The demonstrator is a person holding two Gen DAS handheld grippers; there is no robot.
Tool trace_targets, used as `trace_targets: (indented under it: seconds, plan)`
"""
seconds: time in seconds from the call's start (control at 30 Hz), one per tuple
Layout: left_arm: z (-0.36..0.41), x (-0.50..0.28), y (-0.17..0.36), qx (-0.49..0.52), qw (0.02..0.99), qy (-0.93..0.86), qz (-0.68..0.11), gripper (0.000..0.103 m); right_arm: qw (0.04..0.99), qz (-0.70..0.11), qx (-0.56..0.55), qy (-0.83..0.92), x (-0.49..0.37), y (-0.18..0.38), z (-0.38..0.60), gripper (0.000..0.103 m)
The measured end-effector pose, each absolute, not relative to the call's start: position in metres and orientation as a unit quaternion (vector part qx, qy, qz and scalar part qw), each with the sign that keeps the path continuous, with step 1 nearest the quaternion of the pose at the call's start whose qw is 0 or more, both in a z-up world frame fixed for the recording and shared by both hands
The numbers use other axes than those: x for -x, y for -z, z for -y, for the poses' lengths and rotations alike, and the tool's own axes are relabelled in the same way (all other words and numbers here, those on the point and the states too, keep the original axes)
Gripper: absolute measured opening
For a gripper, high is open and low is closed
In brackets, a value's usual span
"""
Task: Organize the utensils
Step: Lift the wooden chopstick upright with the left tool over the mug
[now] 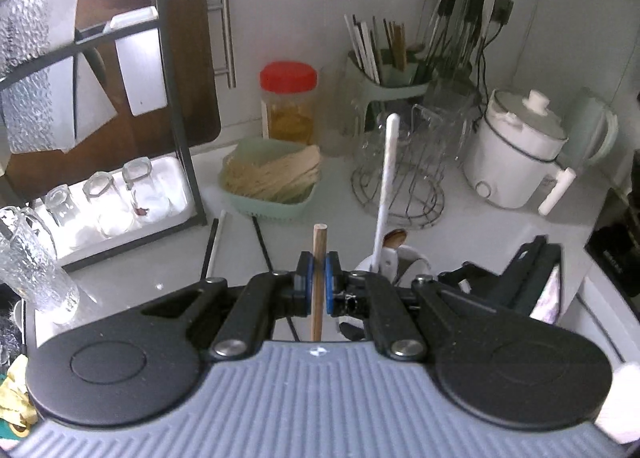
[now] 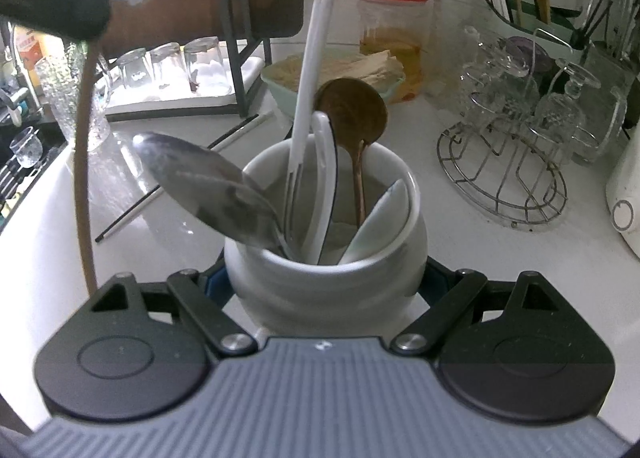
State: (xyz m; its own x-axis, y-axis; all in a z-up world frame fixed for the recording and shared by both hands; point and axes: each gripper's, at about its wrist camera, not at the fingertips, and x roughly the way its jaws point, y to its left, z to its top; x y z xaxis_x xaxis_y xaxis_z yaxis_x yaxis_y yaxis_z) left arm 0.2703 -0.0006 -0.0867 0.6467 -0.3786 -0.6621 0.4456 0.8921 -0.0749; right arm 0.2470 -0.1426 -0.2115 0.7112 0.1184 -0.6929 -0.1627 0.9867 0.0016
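**Stick pinched in left gripper, crock clamped in right**

The white bench (image 2: 400, 193) carries everything. At its back left stands a black rack (image 1: 176, 105) with upturned glasses (image 1: 100, 193) on its tray, a brown board (image 1: 188, 57) behind it. At the back right sit a white cooker (image 1: 516, 153) and a wire stand (image 2: 504, 177) with glassware. Between them, along the back edge, are a red-lidded jar (image 1: 288, 101), a green basket (image 1: 272, 177) of pale sticks, and a green holder (image 1: 392, 73) full of chopsticks.

Near the front edge, the right gripper (image 2: 324, 282) has its jaws set fairly wide, pressed against both sides of a white crock (image 2: 324, 274) that stands upright on the bench. In the crock lean a metal spoon (image 2: 208, 185), a white-handled fork (image 2: 316, 57), a brown wooden spoon (image 2: 352, 113) and white spoons (image 2: 324, 177).

The left gripper (image 1: 318, 278) is closed almost fully, its blue pads pinching a thin wooden stick (image 1: 319, 258) that stands upright between them, above the bench. Loose chopsticks (image 1: 212, 242) lie on the bench before the rack.
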Motion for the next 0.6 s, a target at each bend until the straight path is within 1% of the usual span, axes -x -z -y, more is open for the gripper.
trace_targets:
  seconds: [0.6]
  plan:
    - [0.010, -0.261, 0.041, -0.040, 0.910, 0.253, -0.325, 0.007, 0.932, -0.347, 0.035, -0.096, -0.252, 0.216, 0.144, 0.091]
